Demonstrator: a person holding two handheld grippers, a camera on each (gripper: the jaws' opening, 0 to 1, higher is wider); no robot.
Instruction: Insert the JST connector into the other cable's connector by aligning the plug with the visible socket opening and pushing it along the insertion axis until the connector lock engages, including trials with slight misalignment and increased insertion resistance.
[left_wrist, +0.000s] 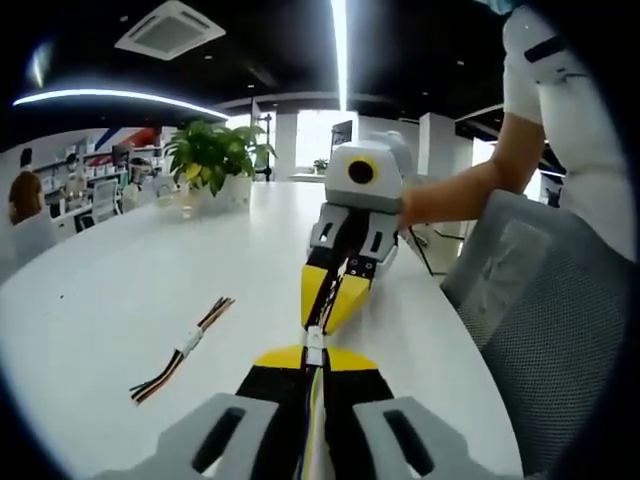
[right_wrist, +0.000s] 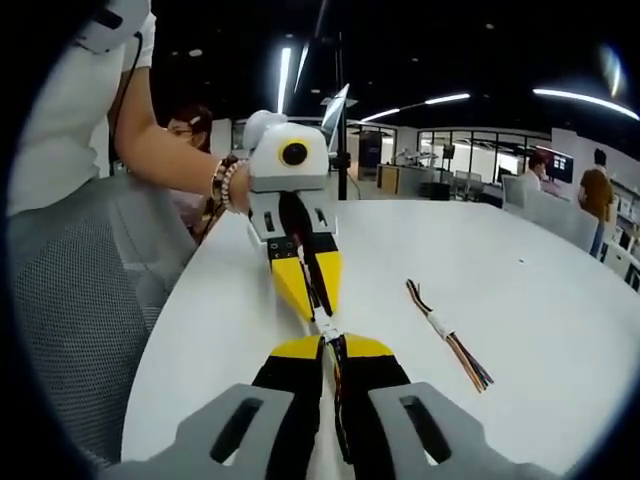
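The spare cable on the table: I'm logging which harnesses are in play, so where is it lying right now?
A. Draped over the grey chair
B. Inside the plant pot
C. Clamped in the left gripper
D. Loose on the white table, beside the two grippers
D. The spare cable lies flat on the white table, apart from the left gripper and right gripper, which meet tip to tip over their own connectors.

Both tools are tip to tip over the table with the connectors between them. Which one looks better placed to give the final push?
Probably either: the left tool and right tool each grip a cable, tips facing along one line, with the white connector between them. Whether the lock has engaged is too small to tell. The spare joined cable lies untouched.
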